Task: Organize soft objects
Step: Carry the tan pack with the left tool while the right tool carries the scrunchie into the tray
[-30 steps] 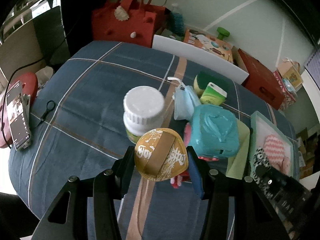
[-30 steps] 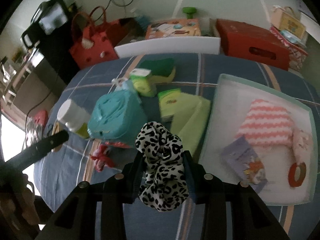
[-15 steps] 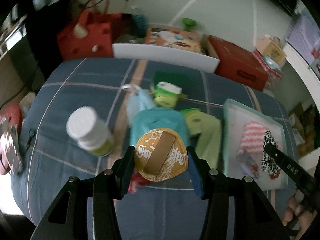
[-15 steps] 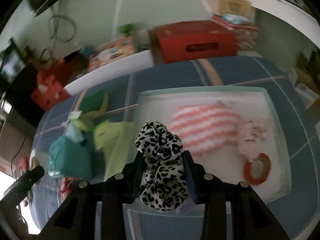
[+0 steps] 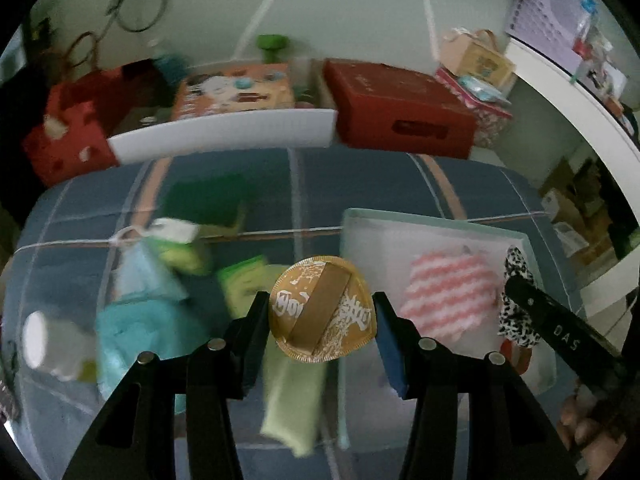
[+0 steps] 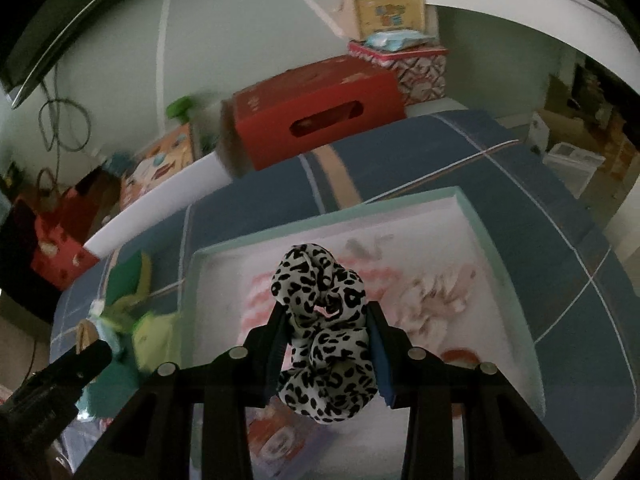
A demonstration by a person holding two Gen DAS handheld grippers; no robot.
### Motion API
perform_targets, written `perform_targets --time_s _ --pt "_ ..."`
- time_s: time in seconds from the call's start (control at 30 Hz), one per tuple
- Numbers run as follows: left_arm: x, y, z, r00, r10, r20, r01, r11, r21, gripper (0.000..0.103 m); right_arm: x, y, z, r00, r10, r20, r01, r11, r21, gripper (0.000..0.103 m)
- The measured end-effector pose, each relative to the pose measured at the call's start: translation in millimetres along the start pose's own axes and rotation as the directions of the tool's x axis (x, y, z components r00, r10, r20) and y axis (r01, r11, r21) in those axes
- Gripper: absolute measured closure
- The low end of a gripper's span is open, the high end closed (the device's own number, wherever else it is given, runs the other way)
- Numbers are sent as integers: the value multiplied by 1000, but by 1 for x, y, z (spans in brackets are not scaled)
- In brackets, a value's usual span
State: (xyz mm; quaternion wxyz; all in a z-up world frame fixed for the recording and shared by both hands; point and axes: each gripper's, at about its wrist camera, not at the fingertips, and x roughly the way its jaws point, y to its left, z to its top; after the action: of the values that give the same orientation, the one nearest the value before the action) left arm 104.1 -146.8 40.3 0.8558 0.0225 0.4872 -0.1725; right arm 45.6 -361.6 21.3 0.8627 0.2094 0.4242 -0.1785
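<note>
Left wrist view, left to right. A white-capped jar (image 5: 44, 344) stands near the left edge of the blue plaid bedspread (image 5: 360, 184); beside it lie a teal pouch (image 5: 136, 340) and a lime-green cloth (image 5: 292, 404), all blurred. The left gripper (image 5: 322, 316) pinches a round gold pad (image 5: 322, 314), printed in white and crossed by a tan band, held clear of the spread just left of the tray's left rim. The pale-green tray (image 5: 440, 222) sits toward the right edge and holds a pink-and-white zigzag cloth (image 5: 448, 292).

Right wrist view. The right gripper (image 6: 328, 336) is clamped on a black-and-white leopard-print scrunchie (image 6: 324, 328), bunched in soft folds, above the tray floor. Behind it lies what may be a pale ruffled fabric (image 6: 436, 292); blur prevents certainty. A red box (image 6: 316, 114) stands beyond the far edge.
</note>
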Motion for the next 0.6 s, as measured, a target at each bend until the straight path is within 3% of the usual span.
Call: perform_targets --time_s 0.17,0.6 --pt "30 -25 4 997 -68 -24 69 997 42 51 12 -24 8 1000 -10 28 9 998 60 63" --pt "73 -40 9 996 -87 -10 88 992 93 51 20 -46 15 996 -61 65 54 994 97 63"
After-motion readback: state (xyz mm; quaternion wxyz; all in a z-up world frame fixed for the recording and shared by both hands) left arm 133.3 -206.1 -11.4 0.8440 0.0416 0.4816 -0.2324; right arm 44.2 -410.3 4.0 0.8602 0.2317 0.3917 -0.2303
